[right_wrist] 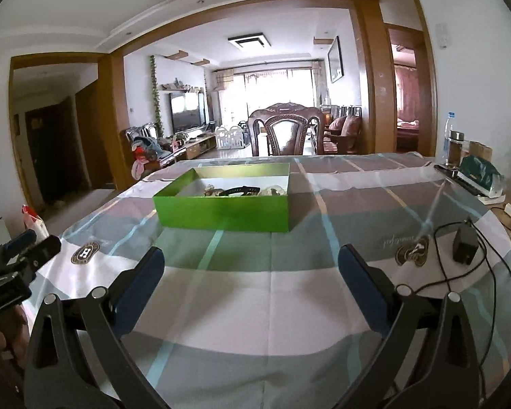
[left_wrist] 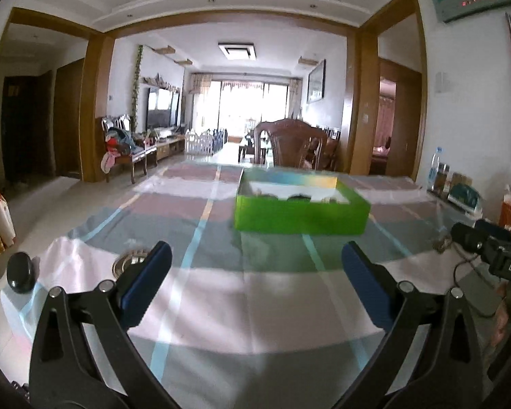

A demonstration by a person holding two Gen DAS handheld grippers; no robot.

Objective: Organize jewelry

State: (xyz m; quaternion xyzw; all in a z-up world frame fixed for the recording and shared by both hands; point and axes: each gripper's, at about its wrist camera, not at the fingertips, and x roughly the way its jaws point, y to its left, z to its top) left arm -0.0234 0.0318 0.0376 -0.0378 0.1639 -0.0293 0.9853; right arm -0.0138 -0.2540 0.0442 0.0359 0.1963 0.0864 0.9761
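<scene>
A green open box (left_wrist: pixel 301 216) stands on the checked tablecloth ahead of both grippers. The right wrist view looks into the same box (right_wrist: pixel 221 213), where a dark band (right_wrist: pixel 240 191) and pale jewelry pieces (right_wrist: pixel 213 191) lie on a white floor. My left gripper (left_wrist: pixel 255 255) is open and holds nothing, well short of the box. My right gripper (right_wrist: pixel 250 260) is also wide open, empty, and near the box's front wall. Each gripper shows at the other view's edge: the right one (left_wrist: pixel 494 248), the left one (right_wrist: pixel 20 255).
A black round object (left_wrist: pixel 21 272) sits at the table's left edge. At the right lie a small black adapter (right_wrist: pixel 465 245) with its cable, bottles (right_wrist: pixel 454 143) and a green pouch (right_wrist: pixel 480 173). A carved wooden chair (right_wrist: pixel 288 133) stands behind the table.
</scene>
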